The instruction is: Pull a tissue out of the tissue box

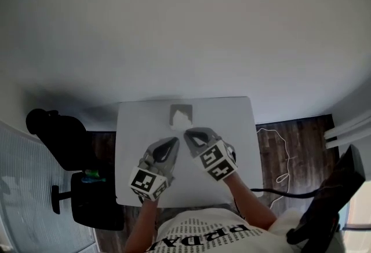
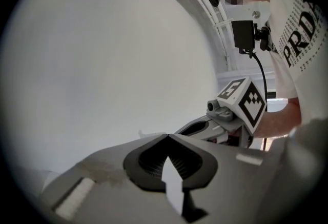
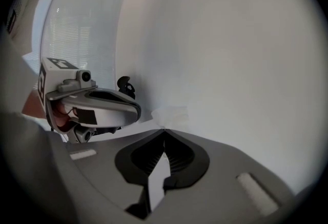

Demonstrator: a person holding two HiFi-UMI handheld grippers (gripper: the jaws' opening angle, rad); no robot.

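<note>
Left tongs: clenched, tips meeting, nothing between the pads. They are held about level above the desk.

Right tongs: clenched, tips meeting, nothing seen between the pads. Nose tilted downward.

The two tongs are side by side with tips converging, close together but apart. The right tips are slightly ahead of the left.

Box: on the desk just beyond both sets of tips, nearer the right tongs.

Tissue: white, crumpled, sticking up from the box top. In the right gripper view it sits just past the right tips. Whether tips and tissue touch: cannot tell.

Off the desk: a black chair out to the left of the left tongs, and a pale cord on the floor to the right of the right tongs.
</note>
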